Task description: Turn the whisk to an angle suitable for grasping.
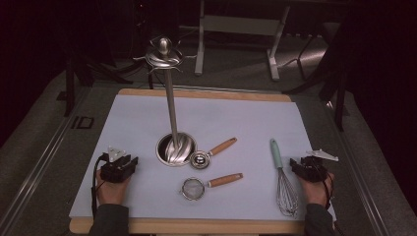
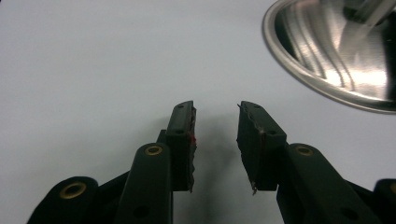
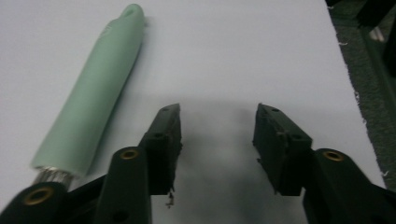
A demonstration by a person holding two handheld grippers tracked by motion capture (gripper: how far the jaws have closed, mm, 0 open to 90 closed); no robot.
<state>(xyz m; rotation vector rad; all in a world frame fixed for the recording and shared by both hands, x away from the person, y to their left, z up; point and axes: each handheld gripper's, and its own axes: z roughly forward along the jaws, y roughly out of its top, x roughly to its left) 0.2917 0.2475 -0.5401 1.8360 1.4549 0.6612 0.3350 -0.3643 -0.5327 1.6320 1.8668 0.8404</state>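
While both sets of jaws stand wide and bare, nothing started yet: no tool lifted, none hung on the stand (image 1: 169, 98). Left gripper (image 1: 119, 164) resting on the desk (image 1: 137, 118) near the left edge, jaws open, gripping nothing, stand's base (image 2: 336, 51) just ahead to the right. Right gripper (image 1: 307, 166) resting near the right edge, jaws open and holding nothing, whisk (image 1: 282, 179) just beside it on the left, handle (image 3: 93, 93) lying apart from the near jaw. Whisk flat on the desk, handle pointing away, wires toward the person. Judged: all picking and hanging left to do, whisk likely first for the right side. Stand: polished steel, tall thin pole, round swirled dish base, hooked crown on top. Whisk: matte mint handle, smooth and rounded, thin steel wire loops. Small strainer (image 1: 193, 188) with fine mesh bowl and wooden handle; second small steel utensil (image 1: 199, 158), round-headed, wooden-handled, touching the base rim. Desk covered in a plain pale sheet, wood edge showing.
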